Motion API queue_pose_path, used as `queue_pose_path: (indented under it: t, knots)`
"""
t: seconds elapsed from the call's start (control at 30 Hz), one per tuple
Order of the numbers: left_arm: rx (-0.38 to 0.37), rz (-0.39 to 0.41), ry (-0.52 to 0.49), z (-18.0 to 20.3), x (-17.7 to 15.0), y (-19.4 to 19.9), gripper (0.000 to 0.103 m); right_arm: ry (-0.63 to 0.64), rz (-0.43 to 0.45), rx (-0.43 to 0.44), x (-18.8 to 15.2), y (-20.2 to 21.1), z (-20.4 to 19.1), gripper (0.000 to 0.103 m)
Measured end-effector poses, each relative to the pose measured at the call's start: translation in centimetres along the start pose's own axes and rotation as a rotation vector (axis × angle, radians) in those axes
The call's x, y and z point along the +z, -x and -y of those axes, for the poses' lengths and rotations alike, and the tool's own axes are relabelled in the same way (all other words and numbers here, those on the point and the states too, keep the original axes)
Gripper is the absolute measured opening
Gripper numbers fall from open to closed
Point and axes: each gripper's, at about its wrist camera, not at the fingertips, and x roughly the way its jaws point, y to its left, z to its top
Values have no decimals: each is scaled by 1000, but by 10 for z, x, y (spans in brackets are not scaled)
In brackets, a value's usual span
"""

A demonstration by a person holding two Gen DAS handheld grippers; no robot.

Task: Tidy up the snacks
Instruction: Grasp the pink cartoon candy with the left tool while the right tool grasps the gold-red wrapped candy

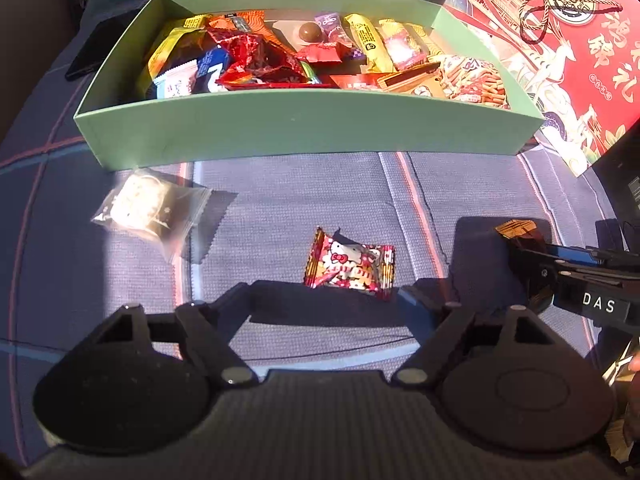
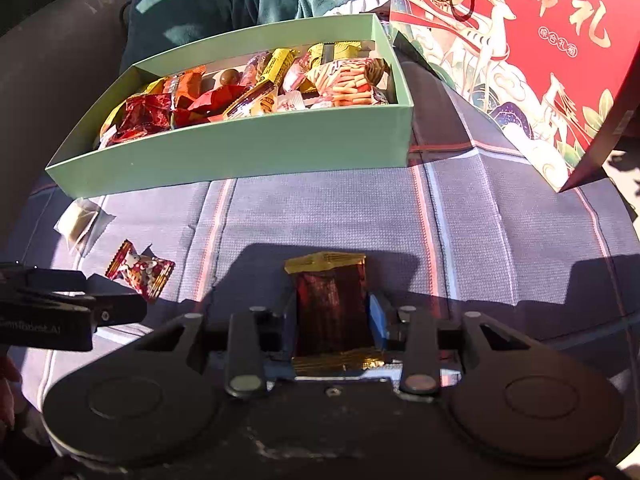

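A green box [image 1: 304, 128] [image 2: 256, 152] full of mixed wrapped snacks sits on the blue cloth ahead. A red Hello Kitty candy packet [image 1: 352, 266] [image 2: 140, 274] lies on the cloth just ahead of my left gripper [image 1: 324, 300], which is open and empty. A clear packet with a pale snack [image 1: 148, 208] [image 2: 78, 218] lies left, near the box's front corner. My right gripper [image 2: 334, 312] is shut on a dark red packet with gold ends [image 2: 332, 308] [image 1: 520, 232], held above the cloth to the right of the candy.
A red gift box lid with gold lettering and a cord [image 1: 560, 40] [image 2: 540, 60] leans at the right of the green box. A dark phone-like slab [image 1: 96, 46] lies left of the box. Teal clothing [image 2: 240, 4] is behind it.
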Motion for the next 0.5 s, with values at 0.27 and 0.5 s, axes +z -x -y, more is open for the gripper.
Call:
queue_pose_path:
  t: [0.27,0.5]
  knots:
    - [4,36,-132,35,18,-16,42,-68,11,37,2,-1,16,37]
    - [7,46,-205,56,26,-22,39,-101,15,70,0,2,26,37]
